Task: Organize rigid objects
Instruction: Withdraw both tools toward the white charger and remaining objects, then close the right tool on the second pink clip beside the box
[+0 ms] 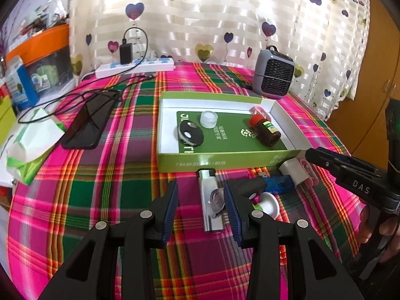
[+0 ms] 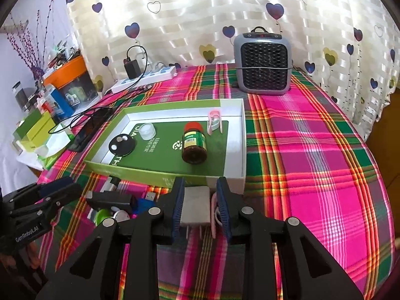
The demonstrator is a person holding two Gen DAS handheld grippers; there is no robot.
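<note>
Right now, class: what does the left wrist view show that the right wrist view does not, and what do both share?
Only the left wrist view shows the silver lighter lying whole between the open left gripper fingers, and the white suction cup.

Only the right wrist view shows the white plug adapter's metal prongs, with the right gripper open around it and a pink clip, plus purple branches at far left.

Both show the green box lid holding a brown bottle, a clear jar and a black round case, and the grey heater.
</note>
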